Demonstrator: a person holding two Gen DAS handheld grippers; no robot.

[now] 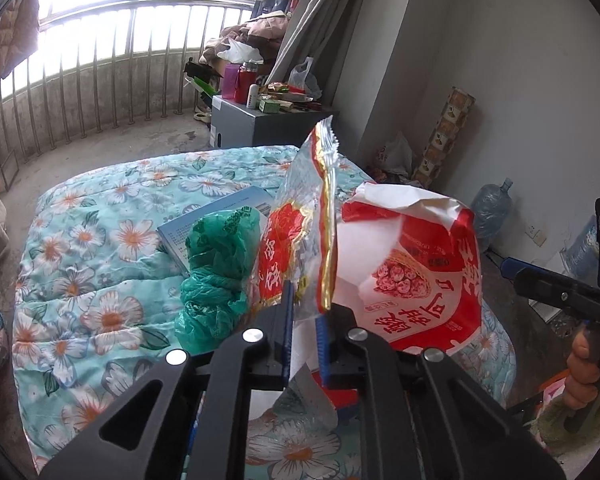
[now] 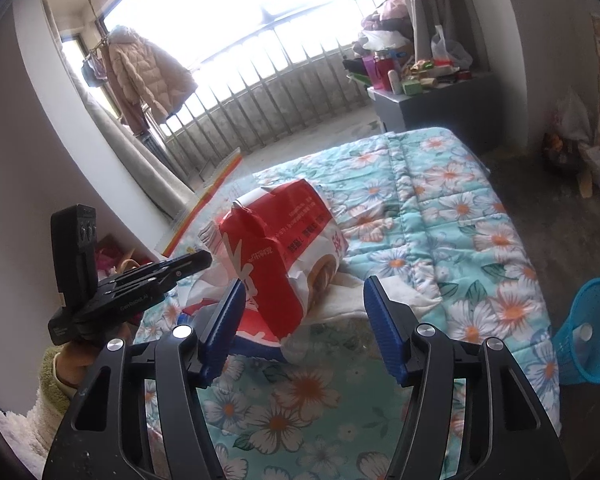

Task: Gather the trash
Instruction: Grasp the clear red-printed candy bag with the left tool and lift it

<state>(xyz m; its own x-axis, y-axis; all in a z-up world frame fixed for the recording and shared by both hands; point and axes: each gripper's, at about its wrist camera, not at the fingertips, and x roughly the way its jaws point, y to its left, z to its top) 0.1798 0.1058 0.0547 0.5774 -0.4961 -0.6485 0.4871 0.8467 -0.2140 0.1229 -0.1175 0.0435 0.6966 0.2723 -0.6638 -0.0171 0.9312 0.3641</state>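
On the floral quilt (image 1: 100, 240), my left gripper (image 1: 305, 330) is shut on a clear snack wrapper (image 1: 300, 216) printed in red and gold, which stands up between its blue pads. Just right of it lies a crumpled red-and-white paper bag (image 1: 412, 264). To the left sit a balled green plastic bag (image 1: 216, 268) and a light blue box (image 1: 220, 212). In the right wrist view my right gripper (image 2: 306, 320) stands open, with the near end of the red-and-white bag (image 2: 284, 248) between its fingers and untouched. The left gripper (image 2: 198, 262) reaches in from the left.
A blue plastic basket (image 2: 588, 332) stands on the floor right of the bed. A grey cabinet (image 1: 256, 120) crowded with bottles and boxes is beyond the bed's far end. Balcony railing (image 1: 100, 92) runs behind. A water jug (image 1: 492, 208) stands by the wall.
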